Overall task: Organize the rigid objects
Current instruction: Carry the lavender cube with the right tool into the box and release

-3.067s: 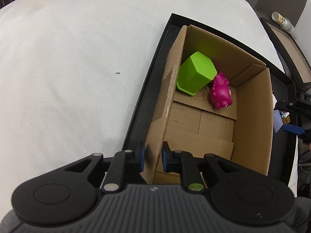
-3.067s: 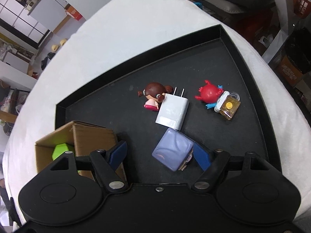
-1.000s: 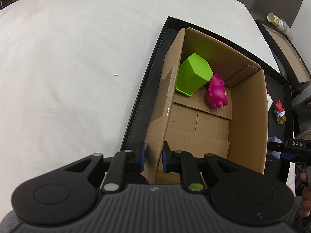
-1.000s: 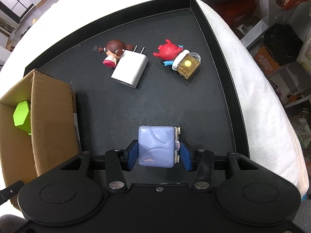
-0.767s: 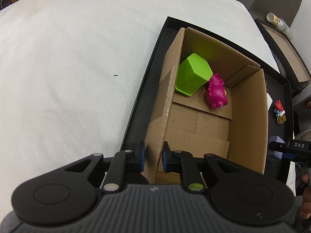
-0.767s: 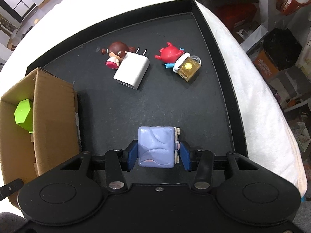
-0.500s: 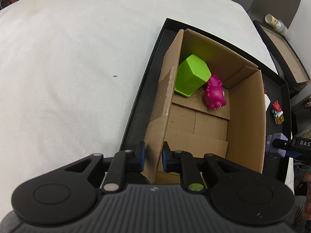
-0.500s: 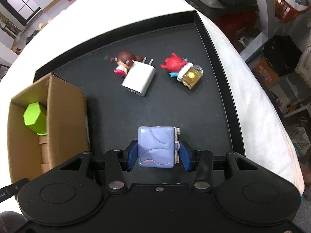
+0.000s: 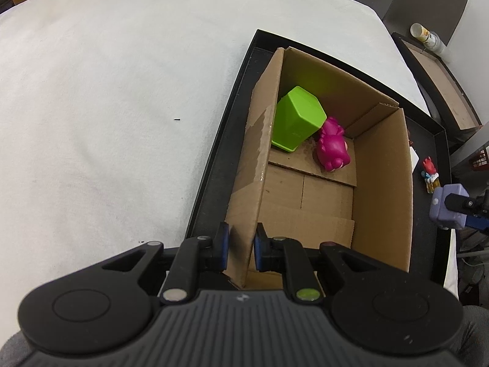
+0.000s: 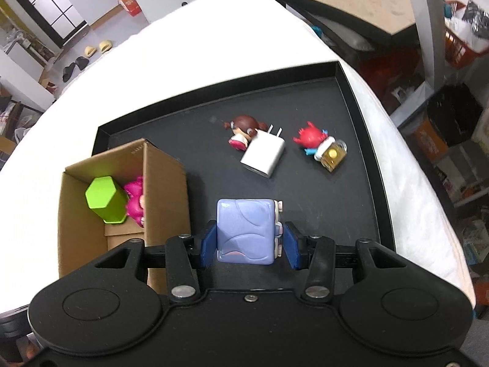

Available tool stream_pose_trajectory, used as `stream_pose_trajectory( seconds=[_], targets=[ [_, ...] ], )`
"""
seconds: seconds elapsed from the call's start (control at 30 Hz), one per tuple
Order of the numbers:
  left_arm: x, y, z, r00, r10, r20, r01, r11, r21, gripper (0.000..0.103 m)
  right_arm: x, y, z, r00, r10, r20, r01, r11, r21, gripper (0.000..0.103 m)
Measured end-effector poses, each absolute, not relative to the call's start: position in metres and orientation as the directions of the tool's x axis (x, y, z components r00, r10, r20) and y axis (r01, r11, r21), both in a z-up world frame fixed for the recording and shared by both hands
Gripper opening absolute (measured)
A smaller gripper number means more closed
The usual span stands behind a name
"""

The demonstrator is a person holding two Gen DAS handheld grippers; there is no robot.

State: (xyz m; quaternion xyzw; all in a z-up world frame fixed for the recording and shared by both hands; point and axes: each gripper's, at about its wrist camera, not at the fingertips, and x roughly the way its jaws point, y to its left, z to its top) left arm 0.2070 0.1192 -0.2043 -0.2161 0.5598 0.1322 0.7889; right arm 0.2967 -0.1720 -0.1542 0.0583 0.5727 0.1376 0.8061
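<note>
Left gripper (image 9: 240, 247) clamped on cardboard box (image 9: 382, 183) wall at lower centre, right gripper (image 10: 248, 246) gripping lilac cube toy (image 10: 244, 229) above black tray (image 10: 345, 202)

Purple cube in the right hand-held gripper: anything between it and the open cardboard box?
Only the box's near side wall, which the purple cube must clear. The right hand-held gripper holds it over bare tray. Inside, the green cup and pink toy sit at the far end.
</note>
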Motion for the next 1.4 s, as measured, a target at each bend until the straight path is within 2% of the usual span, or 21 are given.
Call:
stream_pose_trajectory(
  seconds=[0.9, 1.4],
  targets=[
    [0.204, 0.123, -0.206, 0.358, -0.079, -0.93, -0.418, 0.878, -0.235, 0.015, 0.28, -0.107, -0.103, 0.344, 0.369, -0.863, -0.306, 0.913, 0.268, 0.045],
    [0.201, 0.127, -0.208, 0.356, -0.096, -0.929, -0.411, 0.877, -0.248, 0.015, 0.275, -0.051, -0.115, 0.263, 0.42, -0.869, -0.39, 0.87, 0.302, 0.045]
  ],
)
